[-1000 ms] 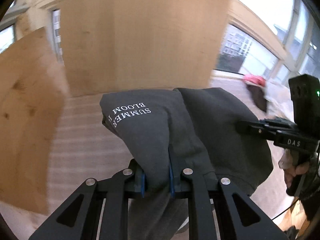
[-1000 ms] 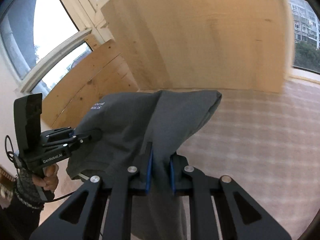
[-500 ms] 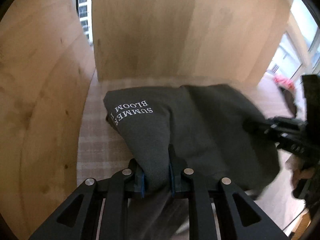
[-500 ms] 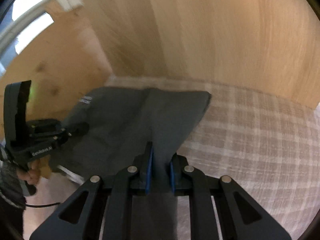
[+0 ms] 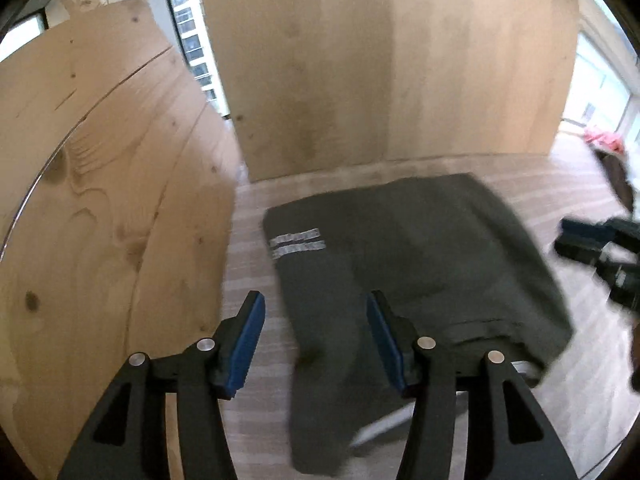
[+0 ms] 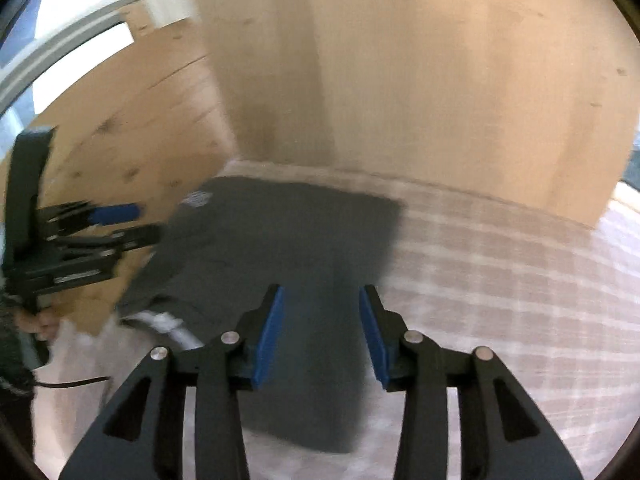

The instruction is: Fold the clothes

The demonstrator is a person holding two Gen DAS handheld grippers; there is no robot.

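The dark grey garment lies folded and flat on the checked table, close to the wooden boards behind it. Both the left tongs and the right tongs are spread wide above its near edge, gripping nothing.

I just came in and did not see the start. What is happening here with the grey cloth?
A person is folding clothes with a handheld gripper in each hand. The dark grey garment with white print lies folded on the checked cloth, in front of wooden boards. The left gripper and the right gripper are both open just above its near edge, holding nothing.
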